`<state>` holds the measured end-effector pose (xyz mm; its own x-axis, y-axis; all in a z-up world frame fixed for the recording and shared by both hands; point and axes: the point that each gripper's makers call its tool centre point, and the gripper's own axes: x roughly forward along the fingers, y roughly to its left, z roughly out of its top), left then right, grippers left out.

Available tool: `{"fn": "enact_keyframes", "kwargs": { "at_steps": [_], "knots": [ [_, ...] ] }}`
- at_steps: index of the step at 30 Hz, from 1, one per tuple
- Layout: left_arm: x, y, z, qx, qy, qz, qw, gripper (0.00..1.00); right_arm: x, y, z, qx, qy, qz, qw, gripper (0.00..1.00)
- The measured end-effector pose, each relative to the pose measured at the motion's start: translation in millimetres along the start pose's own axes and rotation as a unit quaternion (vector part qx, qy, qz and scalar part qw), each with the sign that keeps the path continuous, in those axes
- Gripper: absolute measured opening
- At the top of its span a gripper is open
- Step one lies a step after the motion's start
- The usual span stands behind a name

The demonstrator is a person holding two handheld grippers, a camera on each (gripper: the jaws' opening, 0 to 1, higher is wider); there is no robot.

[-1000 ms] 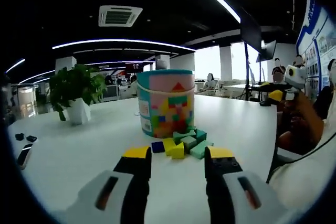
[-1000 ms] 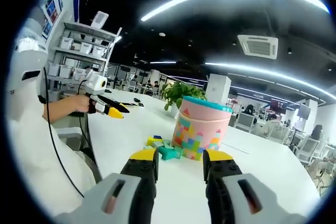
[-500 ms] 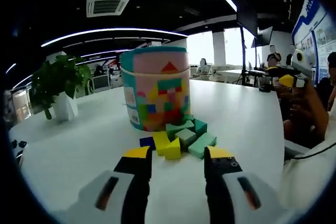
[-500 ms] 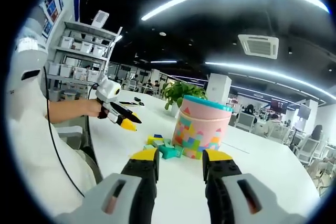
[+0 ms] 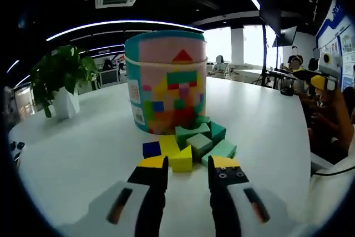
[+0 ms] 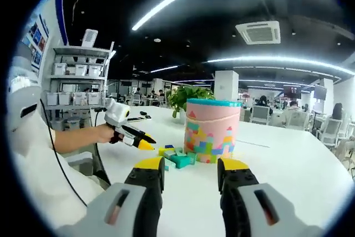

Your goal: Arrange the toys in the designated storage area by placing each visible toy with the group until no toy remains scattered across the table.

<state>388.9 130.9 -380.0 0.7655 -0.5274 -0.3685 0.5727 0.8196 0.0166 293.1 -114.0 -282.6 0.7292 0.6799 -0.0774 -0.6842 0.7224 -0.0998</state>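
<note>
The toy blocks (image 5: pixel 188 145) lie in a loose heap on the white table (image 5: pixel 77 154), touching the foot of a tall round tub (image 5: pixel 166 84) with a teal rim and a coloured block pattern. In the heap are several green blocks, a yellow wedge (image 5: pixel 182 159) nearest the camera, a flat yellow piece and a dark blue cube (image 5: pixel 151 149). In the left gripper view the left tongs (image 5: pixel 187 166) are held low and level just short of the heap, yellow tips spread with the yellow wedge just beyond the gap; nothing is pinched. In the right gripper view the right tongs (image 6: pixel 190 167) hover further back from the same heap (image 6: pixel 176 157) and tub (image 6: pixel 212 130), spread and empty. There the left tongs (image 6: pixel 145 145) come in from the left, held in the person's hand (image 6: pixel 105 134) with the forearm stretched over the table's edge, the yellow tip just beside the blocks. A potted plant (image 5: pixel 58 84) stands well apart behind the tub. Small dark objects (image 5: pixel 14 147) lie near the table's far left edge.
</note>
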Motion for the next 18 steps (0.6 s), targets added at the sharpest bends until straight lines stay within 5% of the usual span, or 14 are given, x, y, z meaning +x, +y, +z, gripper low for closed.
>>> {"fn": "enact_keyframes", "kwargs": {
  "at_steps": [3,6,18],
  "knots": [
    [-4,2.9,6.2,0.020,-0.015,0.025,0.9994,0.29,-1,-1,0.0,-0.010,0.001,-0.003,0.9999,0.39],
    [-1,-3.0,2.9,0.010,-0.006,0.007,0.9999,0.29,0,0,-1.6,-0.026,0.006,-0.002,0.9997,0.37],
    [16,2.2,-9.1,0.040,0.019,0.020,0.9988,0.30,1,0,-5.6,-0.047,0.015,-0.008,0.9988,0.35]
  ]
}}
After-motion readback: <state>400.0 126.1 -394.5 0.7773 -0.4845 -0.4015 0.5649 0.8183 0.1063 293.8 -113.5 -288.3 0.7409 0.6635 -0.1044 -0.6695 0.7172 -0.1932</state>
